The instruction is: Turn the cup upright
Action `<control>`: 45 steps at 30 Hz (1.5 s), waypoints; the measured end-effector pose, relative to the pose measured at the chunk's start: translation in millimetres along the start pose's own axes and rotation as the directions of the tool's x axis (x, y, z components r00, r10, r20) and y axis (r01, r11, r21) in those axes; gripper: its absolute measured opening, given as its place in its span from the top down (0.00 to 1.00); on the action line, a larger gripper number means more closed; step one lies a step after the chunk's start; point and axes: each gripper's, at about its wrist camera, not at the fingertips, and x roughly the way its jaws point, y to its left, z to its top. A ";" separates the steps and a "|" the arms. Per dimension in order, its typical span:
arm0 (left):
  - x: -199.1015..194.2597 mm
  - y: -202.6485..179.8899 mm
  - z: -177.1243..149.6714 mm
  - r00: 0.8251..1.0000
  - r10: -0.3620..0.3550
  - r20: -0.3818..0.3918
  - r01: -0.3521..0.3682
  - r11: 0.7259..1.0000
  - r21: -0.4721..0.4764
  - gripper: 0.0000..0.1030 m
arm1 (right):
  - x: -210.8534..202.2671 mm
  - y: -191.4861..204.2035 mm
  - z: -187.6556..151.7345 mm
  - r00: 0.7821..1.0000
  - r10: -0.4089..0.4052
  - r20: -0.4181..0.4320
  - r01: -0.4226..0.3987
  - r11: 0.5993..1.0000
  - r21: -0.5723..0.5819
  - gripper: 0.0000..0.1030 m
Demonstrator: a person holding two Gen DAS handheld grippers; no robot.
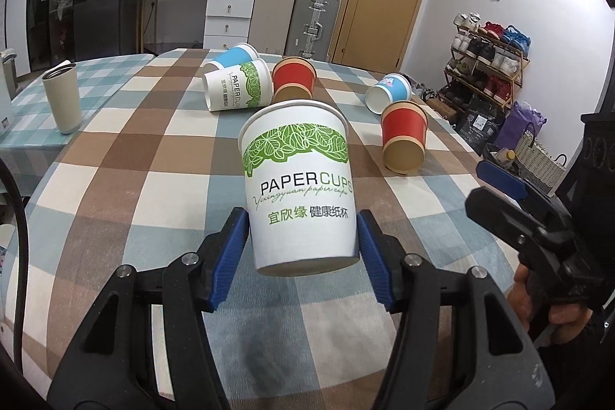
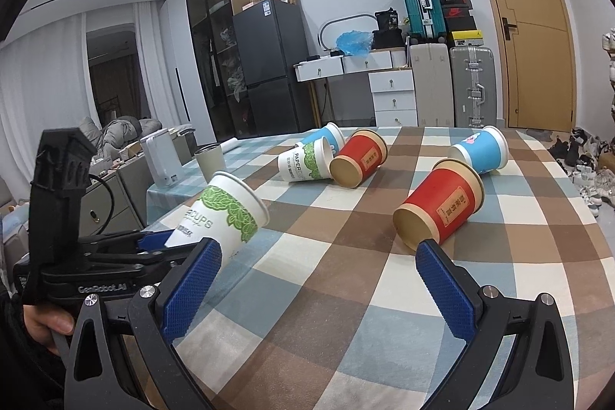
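Observation:
My left gripper [image 1: 303,248] is shut on a white paper cup with green leaves [image 1: 300,179] near its base, mouth up and tilted, held above the checked tablecloth [image 1: 115,179]. The same cup shows in the right wrist view [image 2: 223,214], tilted in the left gripper [image 2: 153,244]. My right gripper [image 2: 319,283] is open and empty over the cloth; a red cup on its side [image 2: 438,206] lies just beyond its right finger. The right gripper also shows in the left wrist view [image 1: 499,187].
Lying on their sides are a white leaf cup [image 1: 238,89], a blue cup [image 1: 234,56], a red cup [image 1: 294,79], a second blue cup [image 1: 388,93] and a red cup [image 1: 403,137]. A grey tumbler [image 1: 61,97] stands at the left. Suitcases and drawers stand behind the table.

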 end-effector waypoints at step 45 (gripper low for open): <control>0.0 -10.6 -32.2 0.999 -0.025 -0.047 0.023 0.999 -0.043 0.18 | -9.9 10.0 -10.1 1.000 -0.003 -0.019 0.002 1.000 -0.019 0.00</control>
